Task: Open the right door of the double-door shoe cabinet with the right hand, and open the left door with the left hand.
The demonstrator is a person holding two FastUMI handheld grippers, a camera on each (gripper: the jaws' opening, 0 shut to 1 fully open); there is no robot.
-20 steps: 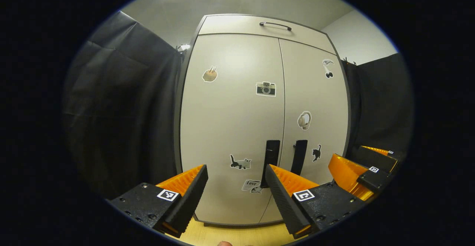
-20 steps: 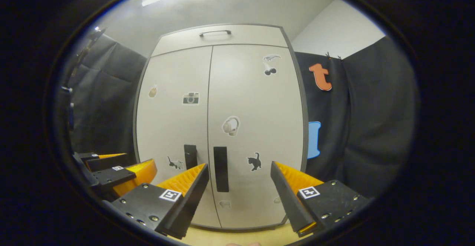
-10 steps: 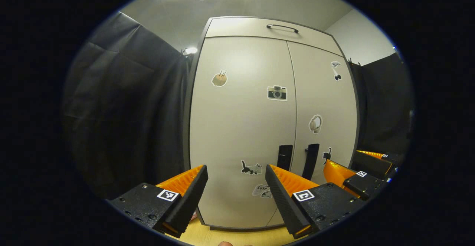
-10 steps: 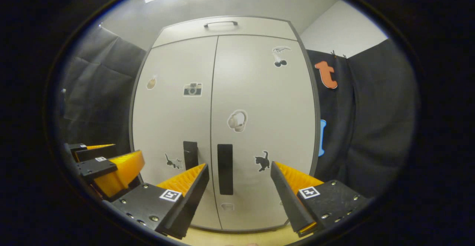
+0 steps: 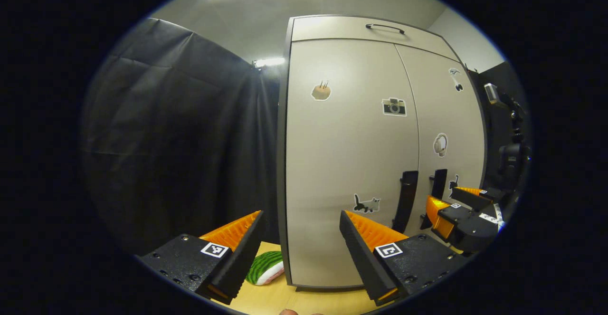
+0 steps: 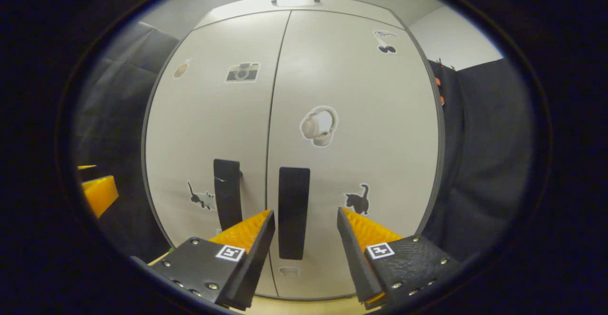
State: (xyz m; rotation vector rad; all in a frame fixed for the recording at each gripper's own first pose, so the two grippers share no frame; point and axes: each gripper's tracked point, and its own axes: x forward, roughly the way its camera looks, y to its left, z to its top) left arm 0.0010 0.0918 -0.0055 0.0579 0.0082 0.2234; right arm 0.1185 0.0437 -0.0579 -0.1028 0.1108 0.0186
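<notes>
The double-door shoe cabinet (image 6: pixel 304 91) is standing on a pale wooden table (image 5: pixel 304 300) with both doors sitting flush and closed, black cloth hanging on either side. In the right gripper view, the right gripper (image 6: pixel 304 217) is hovering close in front of the right door (image 6: pixel 361 129), its jaws standing apart and gripping nothing — the right door's black handle (image 6: pixel 293 213) is showing in the gap between them, just beside the centre seam. The left door's handle (image 6: pixel 226 194) is sitting just across that seam, on the left door (image 6: pixel 209 115). Stickers are dotting both doors: a camera (image 6: pixel 242 71), headphones (image 6: pixel 319 125) and a black cat (image 6: pixel 357 199).

In the left gripper view, the left gripper (image 5: pixel 302 222) is pointing at the cabinet's left edge, jaws apart and empty, well away from the handles. The right gripper is appearing farther off in this view, near the two handles. A green striped object (image 5: pixel 266 267) — too hidden to identify — is lying on the table beside the cabinet's foot. A camera stand (image 5: pixel 510 129) is rising at the far right.
</notes>
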